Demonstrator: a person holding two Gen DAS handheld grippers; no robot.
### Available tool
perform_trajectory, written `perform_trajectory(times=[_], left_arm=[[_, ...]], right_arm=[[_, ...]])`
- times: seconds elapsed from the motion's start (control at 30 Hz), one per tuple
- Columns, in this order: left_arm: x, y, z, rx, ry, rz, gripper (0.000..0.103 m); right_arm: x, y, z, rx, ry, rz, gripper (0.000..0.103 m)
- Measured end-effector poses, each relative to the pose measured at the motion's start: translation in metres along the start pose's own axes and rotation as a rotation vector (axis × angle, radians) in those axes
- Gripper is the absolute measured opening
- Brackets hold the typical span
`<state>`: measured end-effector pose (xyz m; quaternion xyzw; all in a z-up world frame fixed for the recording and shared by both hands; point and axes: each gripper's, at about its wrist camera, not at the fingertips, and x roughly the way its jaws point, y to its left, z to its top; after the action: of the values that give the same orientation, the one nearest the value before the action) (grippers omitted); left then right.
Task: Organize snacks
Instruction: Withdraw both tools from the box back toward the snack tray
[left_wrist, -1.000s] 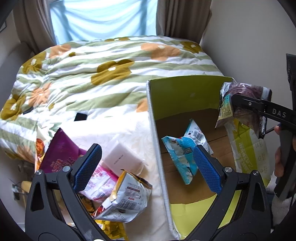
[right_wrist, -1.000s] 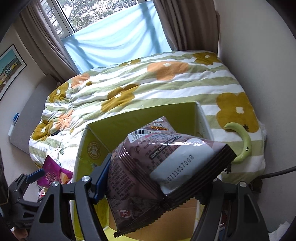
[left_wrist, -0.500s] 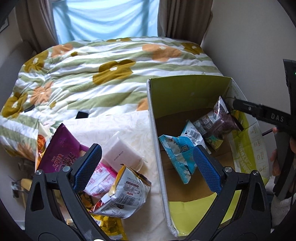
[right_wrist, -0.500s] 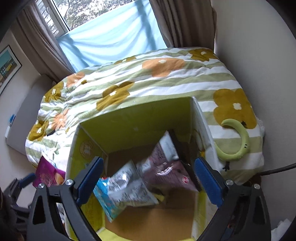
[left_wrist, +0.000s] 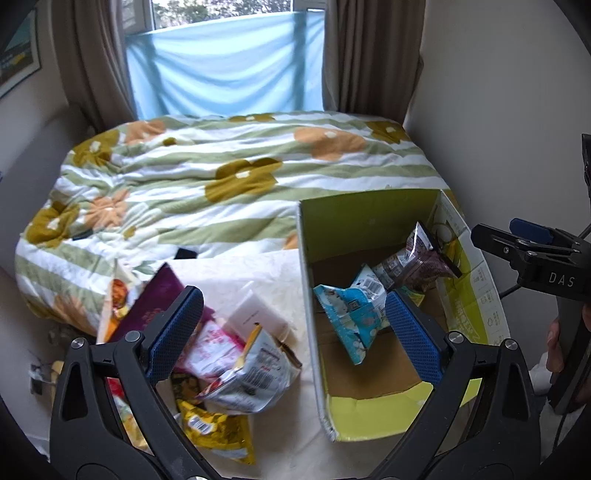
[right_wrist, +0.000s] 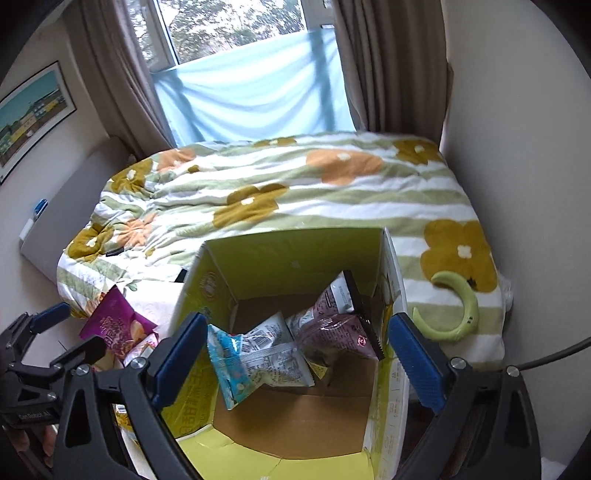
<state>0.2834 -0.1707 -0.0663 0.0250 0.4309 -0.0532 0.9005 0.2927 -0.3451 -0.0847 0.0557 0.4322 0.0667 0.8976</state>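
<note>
An open yellow-green cardboard box (left_wrist: 369, 221) (right_wrist: 295, 251) stands on the bed's near end. Inside lie a brown snack bag (left_wrist: 413, 264) (right_wrist: 332, 325), a blue-and-white bag (left_wrist: 351, 310) (right_wrist: 229, 354) and a silver-backed bag (right_wrist: 273, 354). My right gripper (right_wrist: 295, 354) is open and empty above the box; it also shows from the side as my right gripper (left_wrist: 517, 236). My left gripper (left_wrist: 291, 328) stands open and empty above the box's left wall. Left of the box lies a pile of snacks: a purple bag (left_wrist: 155, 299) (right_wrist: 110, 325), a pink bag (left_wrist: 210, 347), a silver bag (left_wrist: 251, 376) and a yellow bag (left_wrist: 214, 432).
A flowered quilt (left_wrist: 221, 177) covers the bed beyond the box. A white packet (left_wrist: 255, 317) lies among the snacks, and a black object (left_wrist: 184, 254) on the quilt's edge. A green curved toy (right_wrist: 458, 310) lies right of the box. Walls stand close on the right.
My right gripper opened and let the brown bag fall into the box, where it now leans at the right wall. Both grippers then rose and drew back.
</note>
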Motion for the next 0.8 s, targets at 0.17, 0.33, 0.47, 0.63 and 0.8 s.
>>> perform_trajectory(times=[0.17,0.33,0.47,0.63,0.8], left_arm=[[-0.035,0.015,-0.009,-0.024,-0.04,0.03,0.098],[-0.06,0.038,-0.025,-0.049,-0.082,0.029,0.098],[-0.074,0.058,-0.041,-0.054,-0.098,0.0,0.098],[-0.091,0.088,-0.062,-0.037,-0.116,-0.015,0.098],[-0.111,0.126,-0.088,-0.033,-0.137,0.021,0.098]], right_arm=[[-0.021,0.012,-0.008,-0.034,-0.033,-0.037,0.098],[-0.045,0.027,-0.023,-0.034,-0.071,-0.085,0.098],[-0.062,0.042,-0.039,-0.016,-0.102,-0.134,0.098],[-0.08,0.066,-0.061,0.031,-0.126,-0.158,0.098],[-0.093,0.098,-0.085,0.057,-0.147,-0.145,0.098]])
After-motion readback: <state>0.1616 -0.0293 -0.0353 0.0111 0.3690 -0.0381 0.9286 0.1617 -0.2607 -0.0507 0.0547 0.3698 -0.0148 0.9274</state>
